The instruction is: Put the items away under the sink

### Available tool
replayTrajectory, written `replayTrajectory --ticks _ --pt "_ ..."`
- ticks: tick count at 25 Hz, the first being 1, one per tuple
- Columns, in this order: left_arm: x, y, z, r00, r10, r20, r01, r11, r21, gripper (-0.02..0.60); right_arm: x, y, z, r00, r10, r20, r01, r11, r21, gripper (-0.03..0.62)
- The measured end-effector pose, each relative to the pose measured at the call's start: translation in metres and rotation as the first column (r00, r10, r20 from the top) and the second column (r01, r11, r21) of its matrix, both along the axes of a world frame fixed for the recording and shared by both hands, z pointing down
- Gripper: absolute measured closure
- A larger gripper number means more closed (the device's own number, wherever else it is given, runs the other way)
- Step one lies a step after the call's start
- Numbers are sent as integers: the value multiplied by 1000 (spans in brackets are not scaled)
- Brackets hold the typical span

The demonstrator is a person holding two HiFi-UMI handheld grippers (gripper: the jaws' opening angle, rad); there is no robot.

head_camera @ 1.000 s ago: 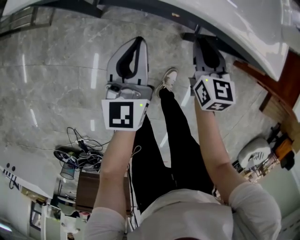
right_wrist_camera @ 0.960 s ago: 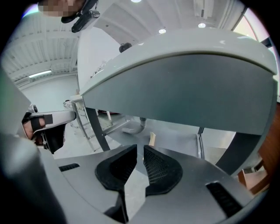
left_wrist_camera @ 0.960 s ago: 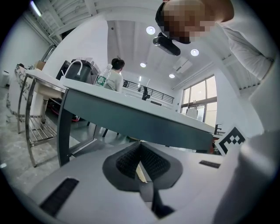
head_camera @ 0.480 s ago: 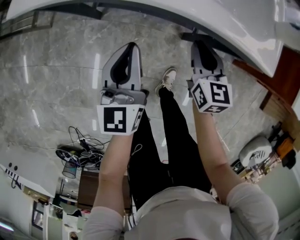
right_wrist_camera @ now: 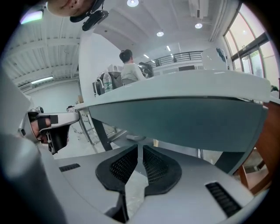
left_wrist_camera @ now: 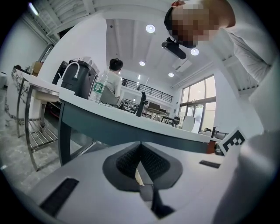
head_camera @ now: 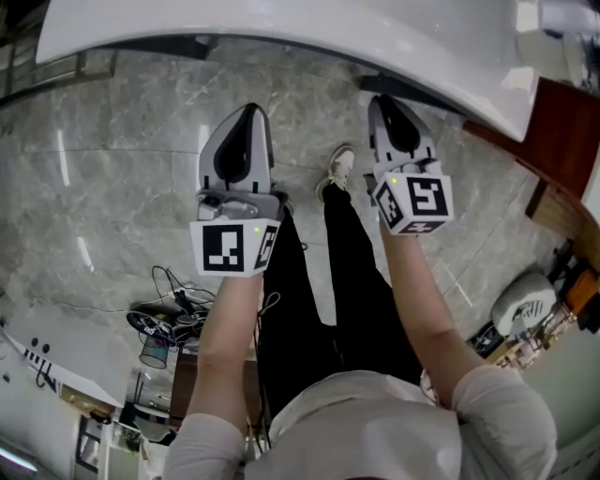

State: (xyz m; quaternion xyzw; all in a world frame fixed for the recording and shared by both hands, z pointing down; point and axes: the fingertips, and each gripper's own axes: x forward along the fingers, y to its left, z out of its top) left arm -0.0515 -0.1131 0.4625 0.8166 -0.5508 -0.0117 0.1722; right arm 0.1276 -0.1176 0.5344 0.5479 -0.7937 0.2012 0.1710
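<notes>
Both grippers raised toward the tabletop edge, nothing picked up yet.
Near: left gripper (head_camera: 247,112) sits higher than a second ago, jaws pressed together and empty. Right gripper (head_camera: 382,103) is up too, its jaws just closing to a thin slit with nothing between them. Below them are the marble floor (head_camera: 122,159) and the person's shoe (head_camera: 339,167). Just ahead is the white tabletop (head_camera: 328,28) rim. Far left on it stands a bottle (left_wrist_camera: 99,87), well out of reach. The under-sink space is not visible, so the task looks barely started.
</notes>
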Motion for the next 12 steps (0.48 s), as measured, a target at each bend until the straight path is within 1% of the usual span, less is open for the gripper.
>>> replayTrajectory --ticks 6,12 --pt "6 -7 -15 1000 23 -20 -23 1000 2 578 -1 -4 -25 1000 10 15 -11 1000 21 533" --pt "18 -7 -25 997 70 -27 -70 998 -3 578 2 -1 -44 1000 22 6 -22 999 31 533"
